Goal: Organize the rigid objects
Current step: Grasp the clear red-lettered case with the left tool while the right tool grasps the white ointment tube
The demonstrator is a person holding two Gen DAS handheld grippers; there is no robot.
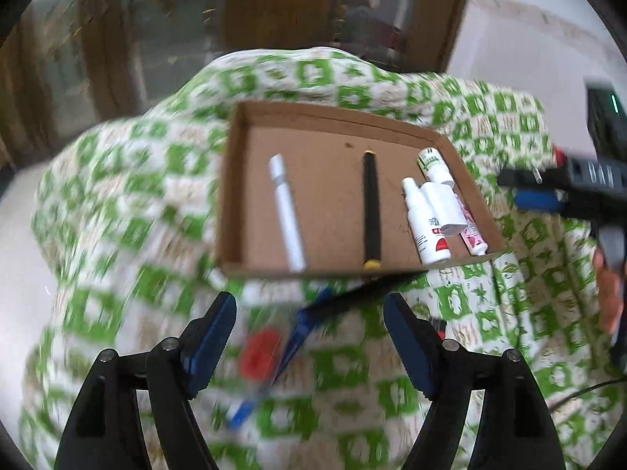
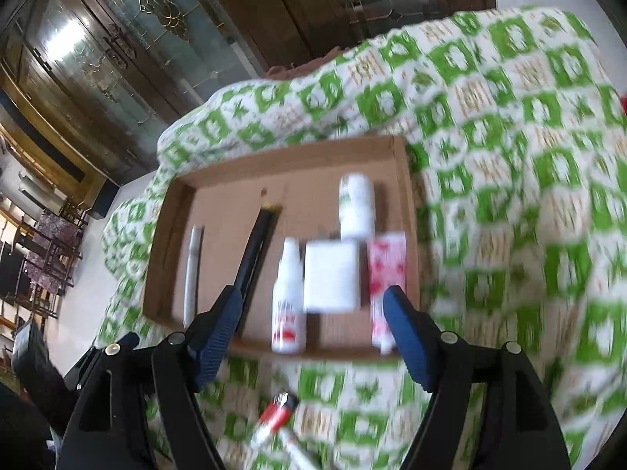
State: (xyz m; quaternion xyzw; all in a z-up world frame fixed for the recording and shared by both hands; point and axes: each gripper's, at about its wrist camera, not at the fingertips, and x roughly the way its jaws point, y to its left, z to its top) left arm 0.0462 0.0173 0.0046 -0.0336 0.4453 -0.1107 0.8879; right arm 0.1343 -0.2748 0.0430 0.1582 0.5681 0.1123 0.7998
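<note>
Lying ahead of the empty right hand-held gripper (image 2: 311, 337), cardboard tray (image 2: 409, 211)

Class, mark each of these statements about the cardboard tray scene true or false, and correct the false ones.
1. The cardboard tray rests on a green-and-white patterned cloth. True.
2. The black pen lies between the white pen and the white bottles. True.
3. The tray is empty. False: it holds pens, bottles and a pink tube.
4. The left gripper is shut on the black pen. False: it is open, holding nothing.
5. A red item lies on the cloth outside the tray. True.
</note>
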